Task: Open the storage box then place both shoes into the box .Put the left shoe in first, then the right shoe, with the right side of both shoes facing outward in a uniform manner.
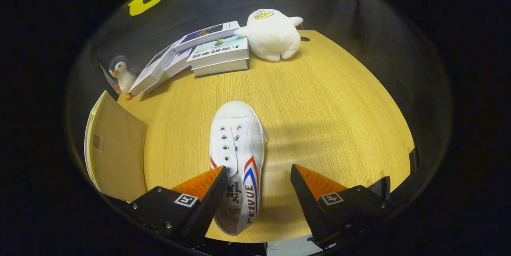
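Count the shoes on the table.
1. A white shoe lies on the table between the open tool's fingers, nearer the left one. A second may be hidden.

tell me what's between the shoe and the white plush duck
Only bare wooden table lies between the shoe and the plush duck in the gripper view; the fingers are open.
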The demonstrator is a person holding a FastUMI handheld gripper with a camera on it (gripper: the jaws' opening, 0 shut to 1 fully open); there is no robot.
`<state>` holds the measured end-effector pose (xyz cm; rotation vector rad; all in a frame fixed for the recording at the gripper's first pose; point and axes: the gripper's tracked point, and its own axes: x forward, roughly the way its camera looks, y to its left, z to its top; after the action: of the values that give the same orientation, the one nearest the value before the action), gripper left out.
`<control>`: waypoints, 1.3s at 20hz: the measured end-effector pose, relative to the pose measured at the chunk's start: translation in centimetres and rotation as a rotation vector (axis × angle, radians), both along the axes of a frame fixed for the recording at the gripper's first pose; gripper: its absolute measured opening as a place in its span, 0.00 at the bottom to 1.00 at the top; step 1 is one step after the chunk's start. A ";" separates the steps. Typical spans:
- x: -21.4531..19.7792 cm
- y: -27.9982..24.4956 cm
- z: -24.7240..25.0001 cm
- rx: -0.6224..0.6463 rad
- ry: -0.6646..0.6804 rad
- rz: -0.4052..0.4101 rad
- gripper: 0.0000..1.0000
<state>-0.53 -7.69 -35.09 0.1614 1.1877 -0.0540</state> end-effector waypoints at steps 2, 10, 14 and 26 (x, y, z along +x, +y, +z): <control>-0.1 0.0 -0.9 -0.006 0.025 0.001 0.96; 0.4 1.0 -2.3 0.051 0.061 0.005 0.89; 0.4 1.6 -0.8 0.083 0.054 0.005 0.57; -0.3 2.6 0.4 0.263 0.045 -0.184 0.00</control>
<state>-0.84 -5.08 -34.68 0.5034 1.2193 -0.0627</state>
